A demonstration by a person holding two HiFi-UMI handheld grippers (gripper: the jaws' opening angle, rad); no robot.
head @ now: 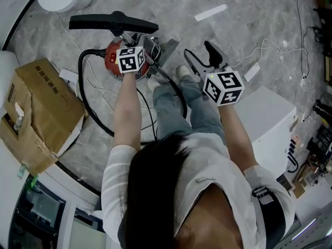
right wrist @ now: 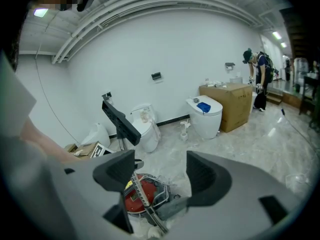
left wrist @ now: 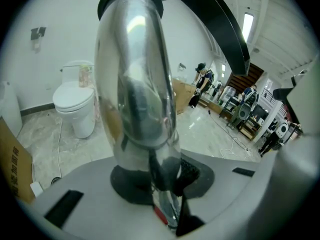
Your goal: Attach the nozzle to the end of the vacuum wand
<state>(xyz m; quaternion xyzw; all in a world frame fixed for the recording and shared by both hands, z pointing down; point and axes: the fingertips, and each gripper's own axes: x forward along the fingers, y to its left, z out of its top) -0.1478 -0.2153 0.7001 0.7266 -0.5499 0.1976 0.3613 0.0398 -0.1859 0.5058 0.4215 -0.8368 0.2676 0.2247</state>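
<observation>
Left gripper [left wrist: 165, 184] clamps the vacuum wand [left wrist: 137, 84]; its axis rises away from the jaws to the nozzle [left wrist: 220, 24], apparently seated on the far end. Right gripper [right wrist: 161, 173]: released, empty, farther from the nozzle

I log the wand [left wrist: 135, 84] as polished metal, mirror-glossy and smooth. The nozzle [head: 104, 22] looks like matt black plastic. The floor [head: 244, 14] is grey marbled stone with a slight sheen. The box [head: 41, 113] is matt brown cardboard, creased.
</observation>
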